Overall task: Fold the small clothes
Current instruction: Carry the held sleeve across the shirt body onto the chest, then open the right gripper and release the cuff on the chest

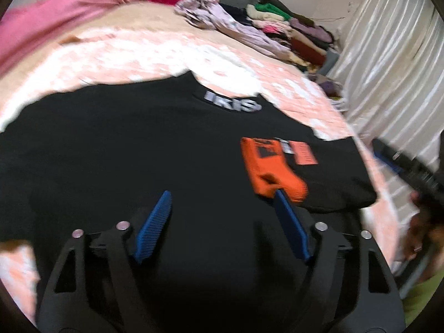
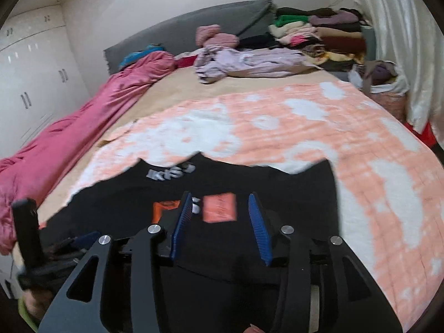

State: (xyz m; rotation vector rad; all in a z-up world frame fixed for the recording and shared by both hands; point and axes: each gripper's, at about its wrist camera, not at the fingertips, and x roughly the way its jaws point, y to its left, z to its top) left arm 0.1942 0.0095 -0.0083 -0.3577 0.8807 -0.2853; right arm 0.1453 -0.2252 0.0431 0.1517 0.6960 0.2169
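Observation:
A black t-shirt [image 1: 138, 149] with an orange chest print [image 1: 266, 166] and a white neck label lies spread on the bed, collar away from me. It also shows in the right wrist view [image 2: 277, 183]. My left gripper [image 1: 222, 197] is open and empty, hovering over the shirt's middle, its right blue finger at the edge of the orange print. My right gripper [image 2: 220, 197] is open and empty above the shirt near its print [image 2: 219, 208]. The right gripper also shows at the right edge of the left wrist view [image 1: 388, 161].
The bed carries a pink-and-white quilt [image 2: 333, 144], a pink duvet [image 2: 83, 119] on the left, a lilac garment [image 2: 249, 63] and stacked clothes [image 2: 319, 36] at the far right by the grey headboard. A white curtain [image 2: 394, 27] hangs right; wardrobes [image 2: 33, 77] stand left.

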